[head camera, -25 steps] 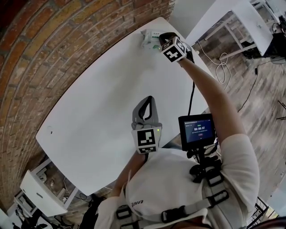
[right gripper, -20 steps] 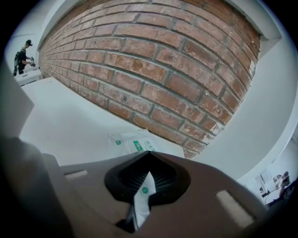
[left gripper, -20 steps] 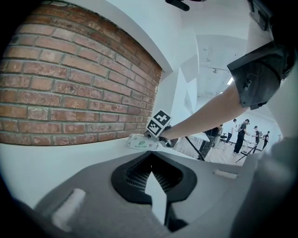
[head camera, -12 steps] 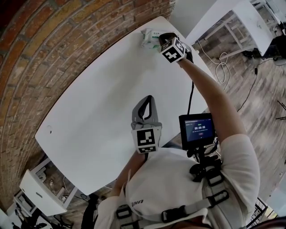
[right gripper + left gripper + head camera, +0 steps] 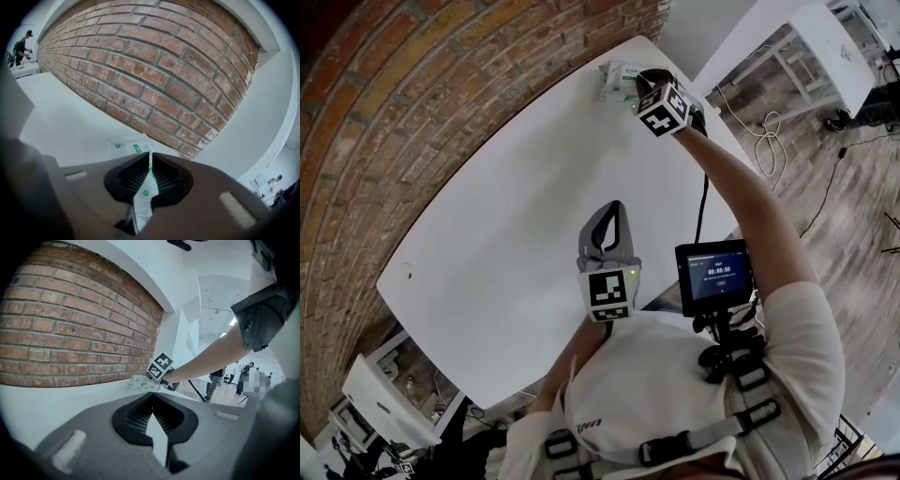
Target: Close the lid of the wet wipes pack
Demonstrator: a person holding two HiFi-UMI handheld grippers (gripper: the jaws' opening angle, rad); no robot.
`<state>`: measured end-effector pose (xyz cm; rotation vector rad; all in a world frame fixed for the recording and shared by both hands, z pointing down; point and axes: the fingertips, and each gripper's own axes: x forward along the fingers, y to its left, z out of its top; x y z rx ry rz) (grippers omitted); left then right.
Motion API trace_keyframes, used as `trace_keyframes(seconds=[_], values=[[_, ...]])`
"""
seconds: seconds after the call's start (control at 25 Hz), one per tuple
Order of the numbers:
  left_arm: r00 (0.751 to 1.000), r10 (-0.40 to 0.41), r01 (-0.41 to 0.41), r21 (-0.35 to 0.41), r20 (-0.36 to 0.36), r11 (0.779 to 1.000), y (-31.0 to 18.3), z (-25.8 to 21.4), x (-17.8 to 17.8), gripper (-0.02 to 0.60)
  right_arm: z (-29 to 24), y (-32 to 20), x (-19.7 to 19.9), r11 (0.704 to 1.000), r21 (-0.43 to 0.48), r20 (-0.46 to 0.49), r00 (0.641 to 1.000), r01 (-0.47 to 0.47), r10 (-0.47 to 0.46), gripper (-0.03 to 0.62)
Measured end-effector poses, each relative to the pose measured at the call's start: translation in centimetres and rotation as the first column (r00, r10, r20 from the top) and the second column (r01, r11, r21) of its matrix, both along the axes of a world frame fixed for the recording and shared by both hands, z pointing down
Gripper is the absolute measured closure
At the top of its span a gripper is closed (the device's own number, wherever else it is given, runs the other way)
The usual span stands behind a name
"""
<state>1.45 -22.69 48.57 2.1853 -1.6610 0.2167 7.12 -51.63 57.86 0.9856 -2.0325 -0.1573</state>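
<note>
While right tongs (image 5: 150,157) pinch its lid (image 5: 142,199), wipes pack (image 5: 614,77) lies half-hidden.

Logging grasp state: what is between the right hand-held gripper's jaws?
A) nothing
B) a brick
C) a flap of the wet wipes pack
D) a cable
C: the right gripper view shows the right hand-held gripper closed on a white, green-printed flap of the wet wipes pack.

The right claw (image 5: 150,155) clamps the wet wipes pack (image 5: 127,142) lid (image 5: 143,194).
</note>
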Motion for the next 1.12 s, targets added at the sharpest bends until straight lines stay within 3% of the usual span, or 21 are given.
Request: trace_keyframes(seconds=[0.24,0.48,0.72,1.12], values=[[1.000,-0.002,0.002,0.010,0.000,1.000,-0.1,-0.3,-0.2,0.581,-2.5,1.5,0.0,1.000,0.002,0.121,0.993,-0.005,0.004,0.588],[1.000,0.004,-0.004,0.028,-0.009,1.000,0.0,-0.8,0.0,0.581,-6.2,5.4,1.3,0.999,-0.013,0.308,0.950,-0.042,0.044,0.588],[1.000,-0.004,0.005,0.051,-0.013,0.999,0.2,-1.6,-0.2,0.581,-8.0,12.2,3.7,0.990,-0.088,0.501,0.854,-0.112,0.141,0.588],[1.000,0.004,-0.002,0.091,-0.020,0.996,1.7,-3.4,0.5,0.581,-10.7,24.3,3.5,0.982,-0.118,0.654,0.733,-0.149,0.190,0.588]])
